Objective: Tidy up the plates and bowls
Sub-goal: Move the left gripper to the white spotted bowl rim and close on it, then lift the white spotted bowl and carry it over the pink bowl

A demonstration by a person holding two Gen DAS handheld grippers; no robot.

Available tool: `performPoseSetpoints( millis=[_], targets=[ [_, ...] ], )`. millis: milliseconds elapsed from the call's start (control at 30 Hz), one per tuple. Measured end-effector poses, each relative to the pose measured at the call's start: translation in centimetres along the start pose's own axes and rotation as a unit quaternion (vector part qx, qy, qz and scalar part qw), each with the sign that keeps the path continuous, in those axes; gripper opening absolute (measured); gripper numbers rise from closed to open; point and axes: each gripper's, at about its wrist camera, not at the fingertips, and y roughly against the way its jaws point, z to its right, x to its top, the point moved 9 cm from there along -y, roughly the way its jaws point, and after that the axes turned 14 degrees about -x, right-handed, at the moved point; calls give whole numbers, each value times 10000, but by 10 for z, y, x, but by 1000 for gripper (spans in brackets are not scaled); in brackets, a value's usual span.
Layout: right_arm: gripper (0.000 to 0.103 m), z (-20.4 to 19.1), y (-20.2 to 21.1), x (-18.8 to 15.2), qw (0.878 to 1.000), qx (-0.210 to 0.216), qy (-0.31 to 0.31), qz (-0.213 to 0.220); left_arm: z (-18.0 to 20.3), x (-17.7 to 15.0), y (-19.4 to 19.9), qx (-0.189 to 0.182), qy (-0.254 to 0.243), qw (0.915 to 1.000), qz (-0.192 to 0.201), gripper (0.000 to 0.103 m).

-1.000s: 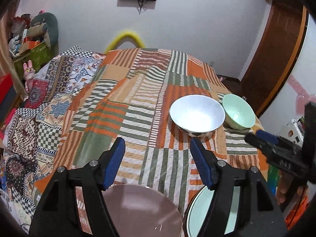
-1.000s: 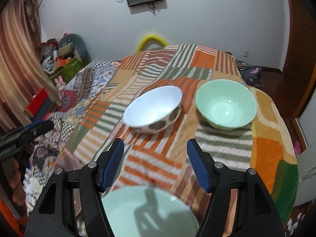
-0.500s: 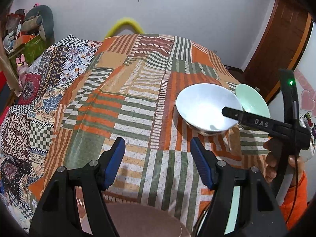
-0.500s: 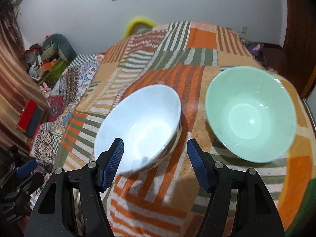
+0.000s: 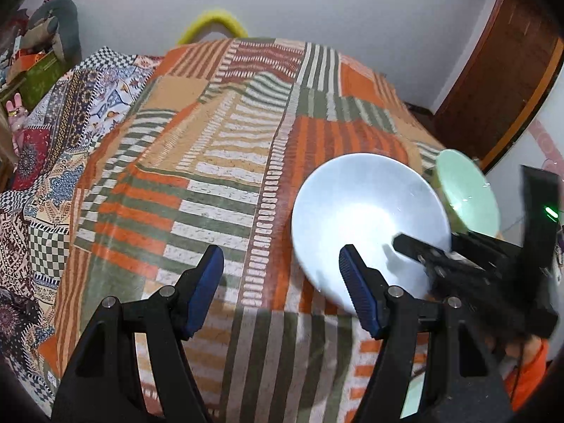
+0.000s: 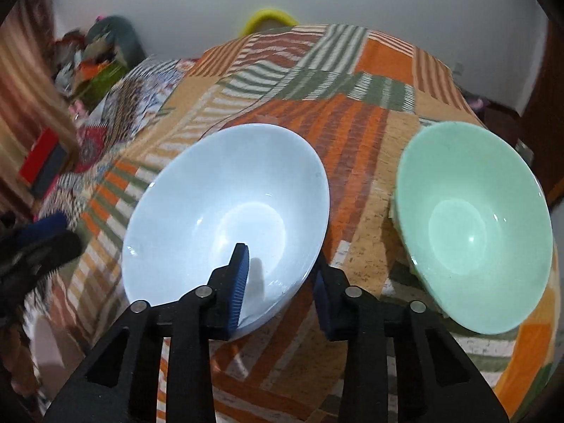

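Note:
A white bowl (image 6: 225, 208) sits on the striped patchwork cloth (image 6: 356, 130), with a mint green bowl (image 6: 469, 229) to its right. My right gripper (image 6: 282, 275) is open and straddles the white bowl's near rim: the left finger is inside the bowl, the right finger outside it. In the left wrist view the white bowl (image 5: 363, 208) and green bowl (image 5: 469, 194) lie to the right, and the right gripper (image 5: 440, 257) reaches into the white bowl, blurred. My left gripper (image 5: 282, 271) is open and empty above the cloth.
A pink plate edge (image 6: 46, 349) shows at the lower left of the right wrist view. A yellow curved object (image 5: 211, 24) stands behind the table by the white wall. Clutter and a red box (image 6: 42, 155) lie at the left. A brown door (image 5: 500, 70) is at the right.
My right gripper moved forward and down to the white bowl, its fingers now either side of the near rim. My left gripper moved forward, so the plates dropped out of its view.

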Motion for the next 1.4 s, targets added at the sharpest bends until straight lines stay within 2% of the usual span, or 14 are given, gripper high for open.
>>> performPoseSetpoints(
  millis=[167, 400, 600, 700, 967, 1167, 1400],
  targets=[
    [26, -9, 3, -9, 9995, 201, 253, 26, -6, -9, -28, -226, 264, 9987, -385, 65],
    [27, -7, 2, -11, 9983, 545, -63, -213, -9, -18, -45, -230, 314, 9976, -569, 35],
    [28, -8, 2, -9, 9974, 604, -287, -278, -1, -16, -43, -225, 104, 9987, -450, 17],
    [28, -8, 2, -8, 9975, 569, -324, -270, 5, -13, -39, -147, -28, 9991, -405, 17],
    [27, -10, 14, -12, 9984, 475, -224, -227, 12, -16, -18, -284, 39, 9992, -267, 17],
    [27, -12, 36, -13, 9981, 510, -323, -105, 29, -18, 17, -206, -257, 9995, -15, 17],
    [28, -21, 75, -14, 9980, 488, -328, 225, 43, -24, 66, -261, -369, 9985, 311, 17]
  ],
)
